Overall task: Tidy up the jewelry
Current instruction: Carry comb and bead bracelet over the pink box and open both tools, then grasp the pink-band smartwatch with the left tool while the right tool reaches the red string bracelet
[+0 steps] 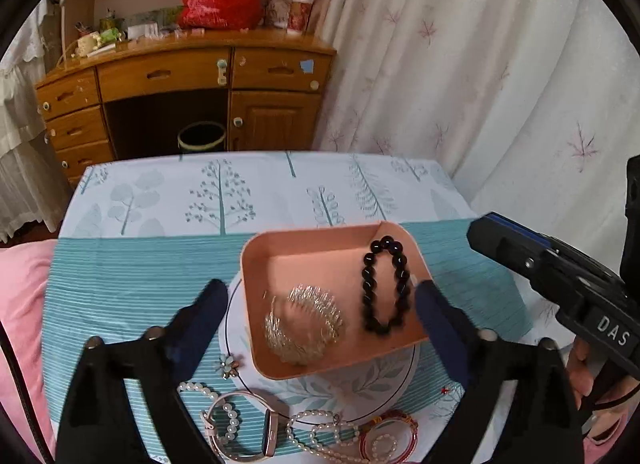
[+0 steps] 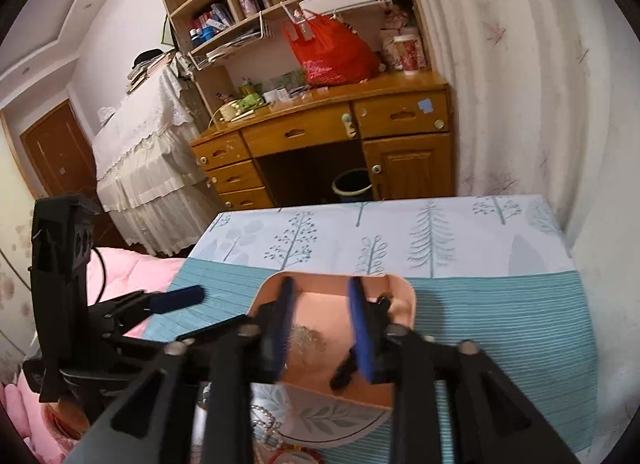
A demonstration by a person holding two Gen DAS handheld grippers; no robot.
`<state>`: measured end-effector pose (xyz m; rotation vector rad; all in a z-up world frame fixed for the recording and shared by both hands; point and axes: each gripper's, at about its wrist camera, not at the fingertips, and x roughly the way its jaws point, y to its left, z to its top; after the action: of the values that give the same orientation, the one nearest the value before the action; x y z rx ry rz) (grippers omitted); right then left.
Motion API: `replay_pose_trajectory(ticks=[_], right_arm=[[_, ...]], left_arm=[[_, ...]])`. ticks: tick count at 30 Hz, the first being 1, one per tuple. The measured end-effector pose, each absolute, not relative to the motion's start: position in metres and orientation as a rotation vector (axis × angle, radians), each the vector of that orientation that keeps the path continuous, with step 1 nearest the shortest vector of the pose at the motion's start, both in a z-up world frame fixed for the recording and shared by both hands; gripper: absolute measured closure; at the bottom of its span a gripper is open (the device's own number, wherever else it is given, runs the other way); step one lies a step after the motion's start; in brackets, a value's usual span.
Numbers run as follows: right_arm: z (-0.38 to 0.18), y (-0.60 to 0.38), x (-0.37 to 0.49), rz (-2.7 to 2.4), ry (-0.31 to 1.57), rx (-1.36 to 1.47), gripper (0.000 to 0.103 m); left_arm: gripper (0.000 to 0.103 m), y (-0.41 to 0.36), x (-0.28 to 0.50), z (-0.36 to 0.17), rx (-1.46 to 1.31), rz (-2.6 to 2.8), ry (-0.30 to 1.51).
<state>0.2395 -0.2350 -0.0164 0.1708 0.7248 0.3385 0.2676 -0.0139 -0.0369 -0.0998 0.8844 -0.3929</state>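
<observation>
The left gripper (image 1: 322,310) is spread wide, holding nothing; between its fingers lies the pink tray (image 1: 316,242), with a black bead bracelet (image 1: 386,284) and a silvery wire piece (image 1: 306,324) inside; the right gripper (image 2: 322,328) hangs half open and empty above that tray; the pearl strands (image 1: 320,434), below the left gripper, look light, limp and slippery, best pinched across one strand.

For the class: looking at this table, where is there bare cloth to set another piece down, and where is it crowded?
Free: the tree-printed cloth beyond the pink tray, and the striped cloth to its left. Inside the tray, the far half is bare. Crowded: the near edge, where pearl strands, a watch and a red bracelet lie packed together.
</observation>
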Motion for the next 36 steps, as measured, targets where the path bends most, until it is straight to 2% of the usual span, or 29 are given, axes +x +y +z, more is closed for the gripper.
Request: replay_pose_trajectory(ticks=[3, 5, 8, 15, 23, 33, 36], right_arm=[[-0.009, -0.236, 0.230, 0.308, 0.694, 0.142, 0.063], [-0.006, -0.236, 0.228, 0.299, 0.694, 0.134, 0.056], [-0.005, -0.236, 0.226, 0.272, 0.726, 0.139, 0.047], [-0.004, -0.238, 0.208, 0.232, 0.837, 0.194, 0.045], [-0.010, -0.232, 0.160, 0.258, 0.841, 0.216, 0.044], [-0.063, -0.233, 0.114, 0.242, 0.864, 0.259, 0.042], [-0.085, -0.230, 0.105, 0.227, 0.878, 0.202, 0.042]], left_arm=[[0.008, -0.010, 0.262, -0.030, -0.099, -0.393, 0.867], [0.004, -0.006, 0.261, -0.027, -0.100, -0.381, 0.865], [0.003, 0.002, 0.259, -0.024, -0.087, -0.331, 0.876], [0.003, 0.037, 0.232, -0.018, -0.083, -0.268, 0.889], [0.001, 0.077, 0.184, -0.027, -0.110, -0.180, 0.916], [0.001, 0.064, 0.155, -0.066, -0.056, -0.205, 0.954], [0.001, 0.054, 0.151, -0.078, -0.019, -0.181, 0.912]])
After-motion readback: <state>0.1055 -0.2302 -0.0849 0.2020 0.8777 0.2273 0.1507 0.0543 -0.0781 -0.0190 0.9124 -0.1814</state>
